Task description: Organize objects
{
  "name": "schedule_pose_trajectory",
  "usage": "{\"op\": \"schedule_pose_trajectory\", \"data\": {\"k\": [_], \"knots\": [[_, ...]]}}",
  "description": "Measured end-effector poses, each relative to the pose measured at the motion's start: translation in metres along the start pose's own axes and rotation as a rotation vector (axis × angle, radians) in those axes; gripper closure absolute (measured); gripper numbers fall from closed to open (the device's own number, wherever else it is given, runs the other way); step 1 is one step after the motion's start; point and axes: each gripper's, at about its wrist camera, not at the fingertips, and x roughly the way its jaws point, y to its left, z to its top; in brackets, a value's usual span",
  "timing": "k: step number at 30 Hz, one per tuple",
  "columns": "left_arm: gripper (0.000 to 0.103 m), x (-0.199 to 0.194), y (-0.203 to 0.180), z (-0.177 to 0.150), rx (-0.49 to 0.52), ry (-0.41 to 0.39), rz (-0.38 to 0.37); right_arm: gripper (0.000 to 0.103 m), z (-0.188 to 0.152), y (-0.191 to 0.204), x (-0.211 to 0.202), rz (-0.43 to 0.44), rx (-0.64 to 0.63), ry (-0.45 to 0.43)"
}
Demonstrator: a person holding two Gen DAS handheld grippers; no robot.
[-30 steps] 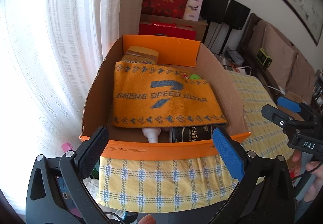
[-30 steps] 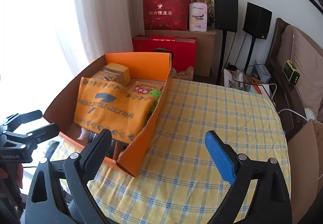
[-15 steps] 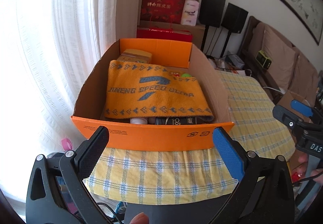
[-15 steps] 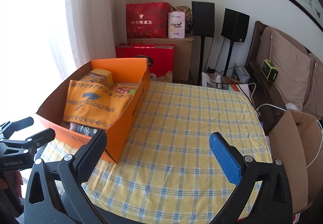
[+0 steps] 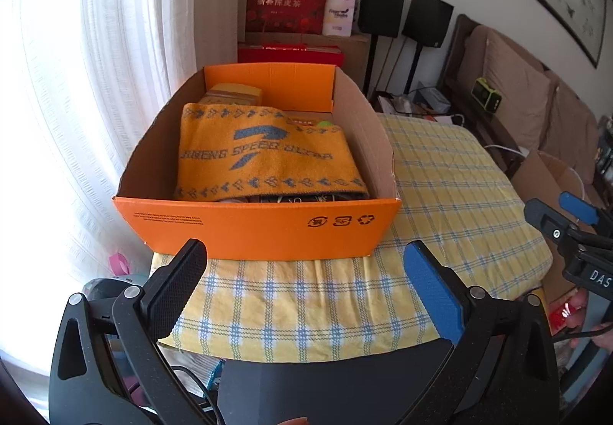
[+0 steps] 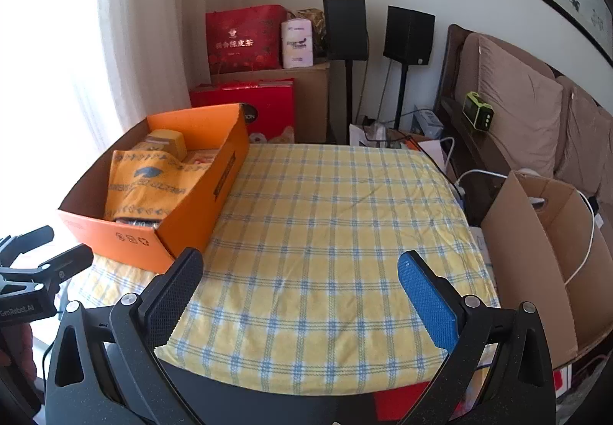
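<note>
Orange box (image 5: 264, 225) sits at the worktop's (image 6: 337, 218) window-side corner, orange towel (image 5: 264, 156) covering its contents. Left gripper (image 5: 306, 279) and right gripper (image 6: 302, 283) both wide, empty. Risk: nudging the box could tip it off the edge.

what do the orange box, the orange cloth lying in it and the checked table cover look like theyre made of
Orange box: corrugated cardboard, likely; matte orange print outside, bare brown inner walls, fold creases.
Orange cloth: looks like terry towel; soft nap, woven grey lettering, limp drape over the items beneath.
Checked table cover: woven fabric, maybe cotton; matte yellow and blue check, soft wrinkles, edge hanging loosely.
</note>
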Motion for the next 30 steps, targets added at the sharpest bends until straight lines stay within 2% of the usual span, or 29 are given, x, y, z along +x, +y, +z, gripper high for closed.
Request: {"op": "schedule_pose_trajectory", "data": {"k": [12,17,21,30], "knots": [[0.0,-0.009,-0.021,-0.007,0.013,-0.011,-0.03,0.0,-0.021,-0.026,-0.012,-0.008,0.061,0.016],[0.0,-0.016,-0.02,-0.009,-0.029,-0.031,-0.075,0.0,-0.024,-0.03,-0.013,-0.008,0.071,0.017],[0.0,-0.02,-0.016,-0.011,-0.053,-0.027,-0.05,0.0,-0.026,-0.034,-0.013,-0.01,0.082,0.02],[0.0,-0.029,-0.019,-0.01,-0.028,-0.04,-0.001,0.0,-0.027,-0.031,-0.017,-0.01,0.075,0.014]]}}
